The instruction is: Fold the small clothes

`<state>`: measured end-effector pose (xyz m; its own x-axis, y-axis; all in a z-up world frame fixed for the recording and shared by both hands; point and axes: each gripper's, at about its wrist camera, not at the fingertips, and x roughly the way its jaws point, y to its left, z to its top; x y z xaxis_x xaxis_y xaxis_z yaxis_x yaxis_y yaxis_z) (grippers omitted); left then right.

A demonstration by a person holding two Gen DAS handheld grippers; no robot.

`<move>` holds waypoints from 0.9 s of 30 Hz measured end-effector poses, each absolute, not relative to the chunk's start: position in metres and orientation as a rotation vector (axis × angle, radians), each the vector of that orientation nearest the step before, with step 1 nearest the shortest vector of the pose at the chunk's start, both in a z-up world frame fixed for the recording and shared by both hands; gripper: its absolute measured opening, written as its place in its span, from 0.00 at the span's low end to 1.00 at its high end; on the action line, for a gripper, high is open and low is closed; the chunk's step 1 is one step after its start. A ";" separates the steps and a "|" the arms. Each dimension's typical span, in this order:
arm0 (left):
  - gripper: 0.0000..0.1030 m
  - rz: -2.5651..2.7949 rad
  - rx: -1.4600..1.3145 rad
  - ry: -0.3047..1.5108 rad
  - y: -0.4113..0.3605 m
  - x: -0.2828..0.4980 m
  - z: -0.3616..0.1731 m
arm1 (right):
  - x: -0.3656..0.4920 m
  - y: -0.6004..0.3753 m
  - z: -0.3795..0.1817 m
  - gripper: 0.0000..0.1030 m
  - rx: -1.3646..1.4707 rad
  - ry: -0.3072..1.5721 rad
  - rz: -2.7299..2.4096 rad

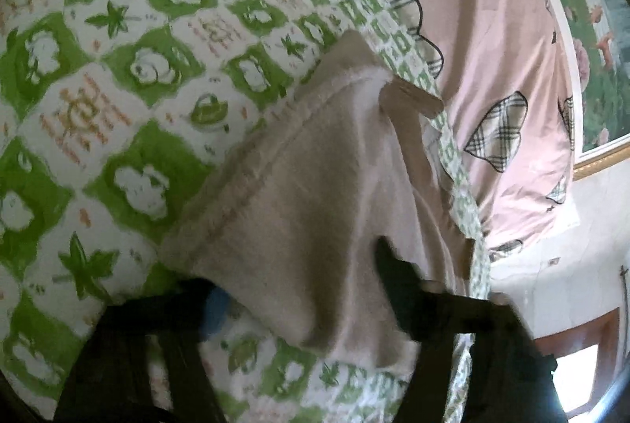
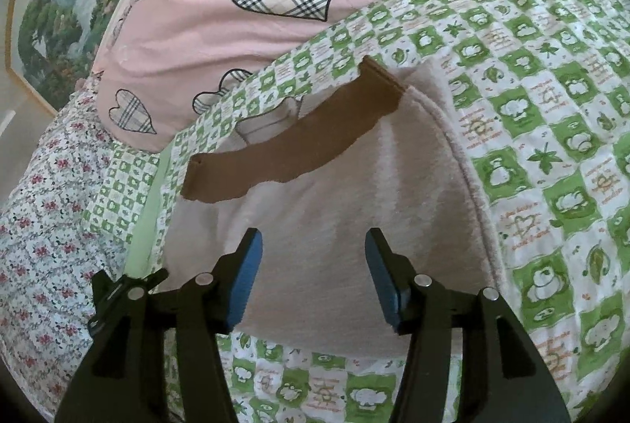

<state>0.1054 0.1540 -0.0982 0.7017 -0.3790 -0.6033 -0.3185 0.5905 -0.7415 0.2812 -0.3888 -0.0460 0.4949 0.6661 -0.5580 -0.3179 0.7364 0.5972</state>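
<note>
**Cream garment spread on the green quilt, both tongs over it**

The right wrist view gave the clear picture: a cream fleece garment (image 2: 334, 210) lay flat on the green-and-white quilt (image 2: 551, 132), with a brown band (image 2: 291, 139) across its far edge. Beyond the garment lay a pink cover with plaid hearts (image 2: 220, 13), and to the garment's left a flowered sheet (image 2: 43, 210) and a framed landscape picture (image 2: 51, 13). Only this view showed the flowered sheet.

The left wrist view was blurred and tilted. It showed the same garment (image 1: 315, 210) bunched up off the quilt (image 1: 130, 76), its stitched hem raised, the pink cover (image 1: 492, 49) beyond it, and a window or doorway at the lower right that the other view lacked.

The right tongs (image 2: 313, 275) stood apart over the garment's near part, blue pads (image 2: 246, 279) clear of each other and nothing pinched between them. The left tongs (image 1: 299, 309) had garment fabric lying between the dark fingers; whether the pads pressed on it I could not tell through the blur.
</note>
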 end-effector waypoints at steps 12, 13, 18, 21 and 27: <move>0.15 -0.054 -0.836 0.745 0.159 0.093 -0.073 | 0.276 -0.379 -0.058 0.54 0.451 0.885 0.669; 0.24 -0.057 -0.834 0.758 0.156 0.093 -0.076 | 0.275 -0.377 -0.059 0.54 0.451 0.890 0.671; 0.52 -0.059 -0.859 0.806 0.140 0.100 -0.094 | 0.272 -0.369 -0.058 0.54 0.439 0.893 0.705; 0.42 -0.042 -0.826 0.782 0.136 0.108 -0.094 | 0.274 -0.370 -0.056 0.54 0.443 0.891 0.712; 0.10 -0.075 -0.695 0.708 0.115 0.116 -0.058 | 0.286 -0.379 -0.055 0.54 0.442 0.899 0.712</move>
<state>0.1157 0.1150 -0.0583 0.7667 -0.2896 -0.5730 -0.1629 0.7755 -0.6100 0.2861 -0.3789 -0.0550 0.4210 0.7208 -0.5507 -0.3709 0.6908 0.6206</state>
